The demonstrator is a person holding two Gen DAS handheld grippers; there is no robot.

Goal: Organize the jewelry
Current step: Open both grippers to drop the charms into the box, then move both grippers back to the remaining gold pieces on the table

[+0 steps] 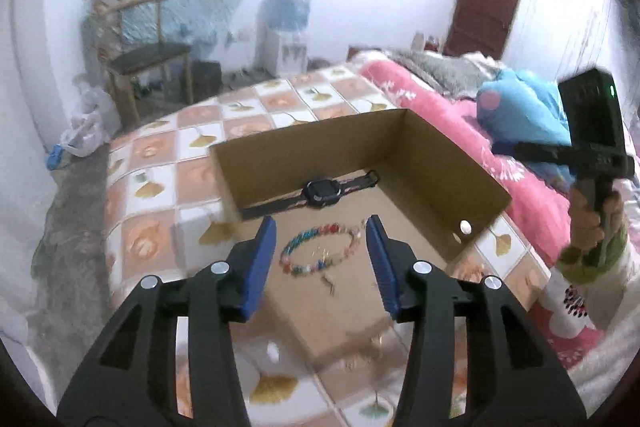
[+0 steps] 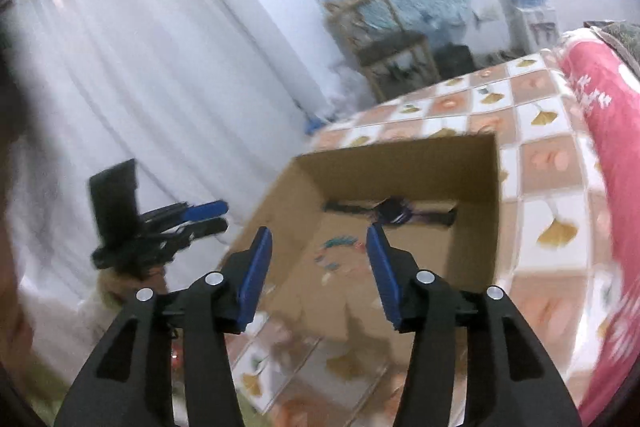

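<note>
No writing can be read anywhere. Both the left gripper (image 1: 321, 223) and right gripper (image 2: 319, 233) have fingers spread, holding nothing. The beaded bracelet (image 1: 320, 247) and watch (image 1: 322, 190) lie mid-frame inside the cardboard box (image 1: 444, 163).

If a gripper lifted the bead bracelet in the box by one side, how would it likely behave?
The bracelet is a loop of small separate beads lying flat in the box, so it would probably sag and dangle rather than hold its ring shape. The rounded beads may slip between flat pads. It looks light; a push would likely slide or bunch it.
</note>
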